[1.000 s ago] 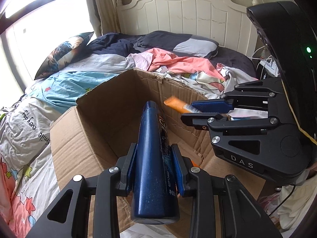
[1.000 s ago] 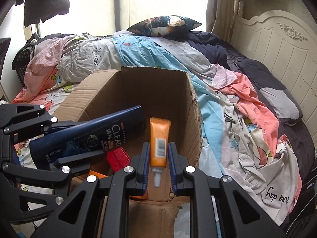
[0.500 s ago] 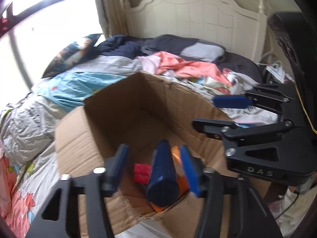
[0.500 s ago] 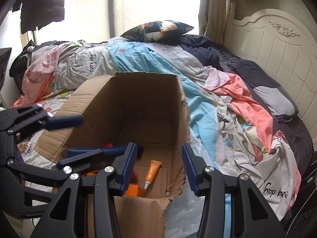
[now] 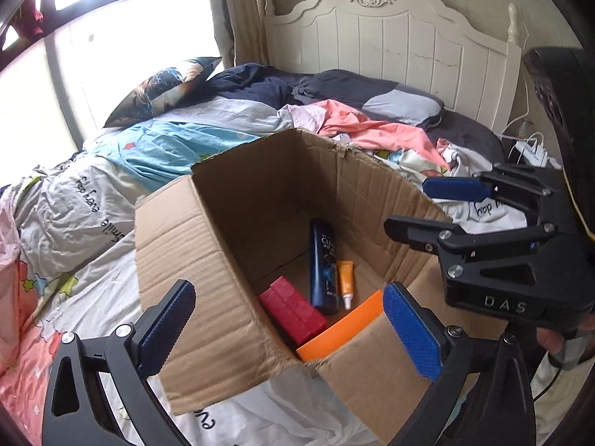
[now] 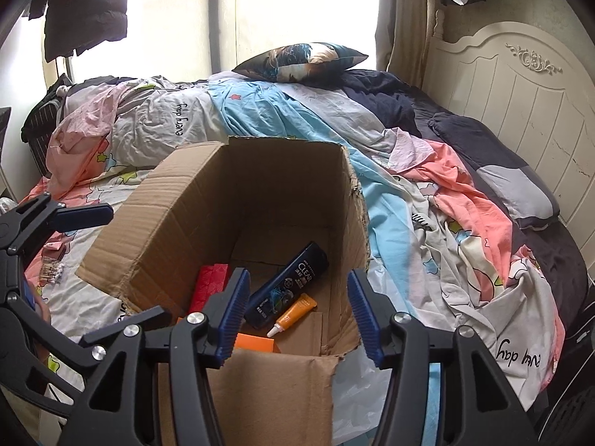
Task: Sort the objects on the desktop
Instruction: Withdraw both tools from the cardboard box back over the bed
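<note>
Cardboard box [image 5: 223, 297] sits open on the bed [image 5: 93, 223], flaps spread. On its floor: dark blue shampoo bottle [image 5: 324, 265] lying flat, orange tube [image 5: 346, 282] just beside it with white cap toward the near wall, red box [image 5: 292, 310] on the bottle's other side, flat orange piece [image 5: 340, 332] against the near corner. Left gripper [image 5: 286, 319] above the near rim of the box, jaws just opened to full spread, nothing between the blue pads; the bottle lies loose below. Right gripper [image 6: 295, 314] also over the box, jaws parted about halfway and lately widening, pads bare; the tube lies free on the box floor in the gap between them, seen from above. Right wrist view shows bottle label uppermost, tube touching or nearly touching the bottle's lower end. Rumpled bedding [image 6: 446, 204] around the box; white headboard [image 5: 390, 48] behind.
</note>
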`<move>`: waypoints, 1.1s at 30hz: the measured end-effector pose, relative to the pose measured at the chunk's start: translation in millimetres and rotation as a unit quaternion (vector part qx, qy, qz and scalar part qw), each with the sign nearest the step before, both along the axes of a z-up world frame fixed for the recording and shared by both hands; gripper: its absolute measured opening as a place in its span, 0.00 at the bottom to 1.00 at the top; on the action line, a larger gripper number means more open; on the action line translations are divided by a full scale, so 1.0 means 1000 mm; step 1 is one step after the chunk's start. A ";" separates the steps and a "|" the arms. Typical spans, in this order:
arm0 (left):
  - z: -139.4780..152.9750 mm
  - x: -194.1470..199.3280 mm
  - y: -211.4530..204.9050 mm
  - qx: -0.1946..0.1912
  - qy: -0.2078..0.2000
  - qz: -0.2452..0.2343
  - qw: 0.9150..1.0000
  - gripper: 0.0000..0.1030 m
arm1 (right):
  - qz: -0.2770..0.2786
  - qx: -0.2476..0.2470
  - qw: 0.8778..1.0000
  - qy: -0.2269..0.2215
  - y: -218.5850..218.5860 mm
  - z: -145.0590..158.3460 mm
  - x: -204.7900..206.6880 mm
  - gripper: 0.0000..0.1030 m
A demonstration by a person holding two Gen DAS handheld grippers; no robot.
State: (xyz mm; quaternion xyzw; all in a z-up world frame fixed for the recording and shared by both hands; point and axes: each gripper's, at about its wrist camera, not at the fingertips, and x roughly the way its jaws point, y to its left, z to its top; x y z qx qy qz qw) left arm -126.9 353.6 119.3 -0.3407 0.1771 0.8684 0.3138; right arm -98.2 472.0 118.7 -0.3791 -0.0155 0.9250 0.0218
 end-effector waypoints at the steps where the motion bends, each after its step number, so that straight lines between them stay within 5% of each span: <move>1: 0.000 0.002 -0.002 -0.003 0.004 0.001 1.000 1.00 | 0.002 0.001 1.000 0.001 -0.002 0.000 0.001 0.50; 9: 0.005 0.018 -0.025 -0.031 0.026 0.020 0.999 1.00 | 0.014 -0.010 1.000 0.015 -0.021 0.003 0.012 0.56; 17: 0.005 0.034 -0.059 -0.039 0.040 0.037 0.998 1.00 | 0.029 -0.021 0.999 0.008 -0.053 0.001 0.017 0.76; 33: -0.003 0.037 -0.160 -0.019 0.010 0.098 0.995 1.00 | 0.069 0.029 0.997 -0.007 -0.146 -0.003 0.016 0.76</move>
